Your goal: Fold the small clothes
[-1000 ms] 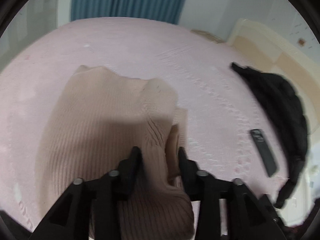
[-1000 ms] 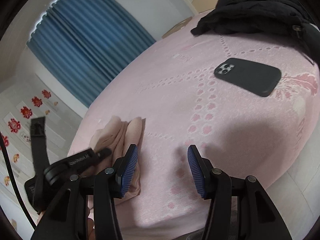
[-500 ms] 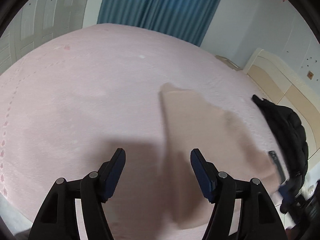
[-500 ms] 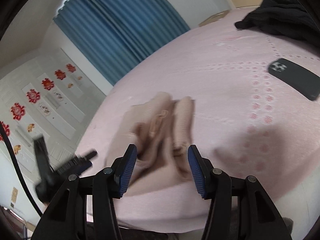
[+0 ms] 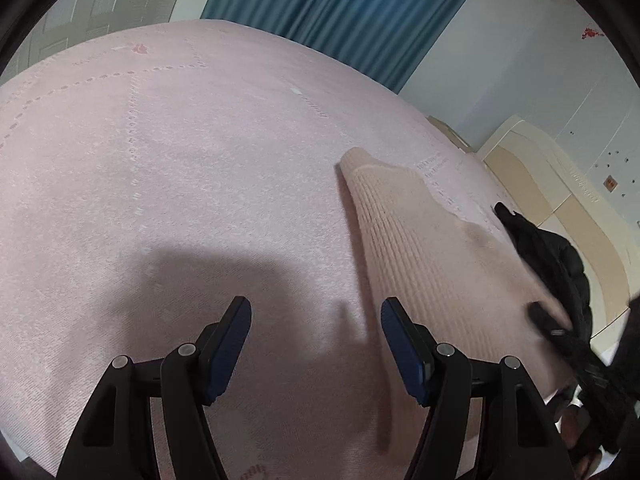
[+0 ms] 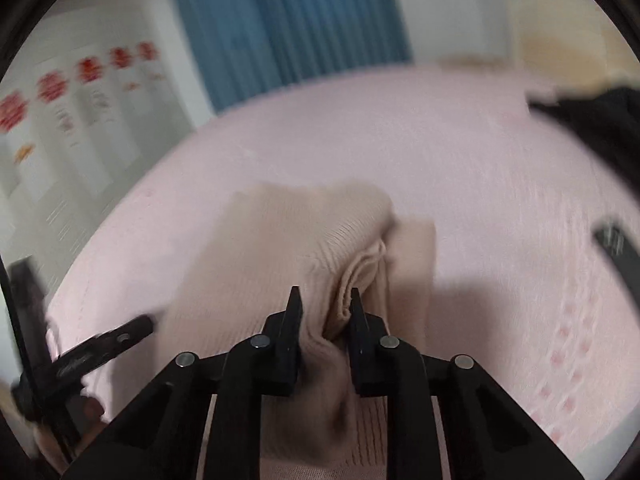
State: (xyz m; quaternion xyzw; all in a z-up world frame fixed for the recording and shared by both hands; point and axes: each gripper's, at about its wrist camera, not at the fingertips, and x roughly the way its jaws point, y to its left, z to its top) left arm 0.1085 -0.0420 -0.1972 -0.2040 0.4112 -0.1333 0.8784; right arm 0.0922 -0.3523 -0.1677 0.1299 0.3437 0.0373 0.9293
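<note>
While the beige ribbed sweater [image 6: 304,240] lies bunched on the pink bedspread [image 6: 480,184], the right gripper [image 6: 325,306] has its fingers pressed together on a gathered fold at the garment's near end. In the left wrist view the sweater [image 5: 404,232] runs as a long strip, its long axis stretching from a narrow far corner toward the near right, ribs following that line. Its left edge sits clean against open bedspread [image 5: 160,168], and there's wide bare cover out that way. The left gripper [image 5: 316,320] hangs spread apart over that cover, its right finger just beside the sweater's edge, holding nothing. On the right, a black jacket [image 5: 560,264] crowds the sweater's far side. A dark phone [image 6: 618,244] lies well apart to the right, blurred.
</note>
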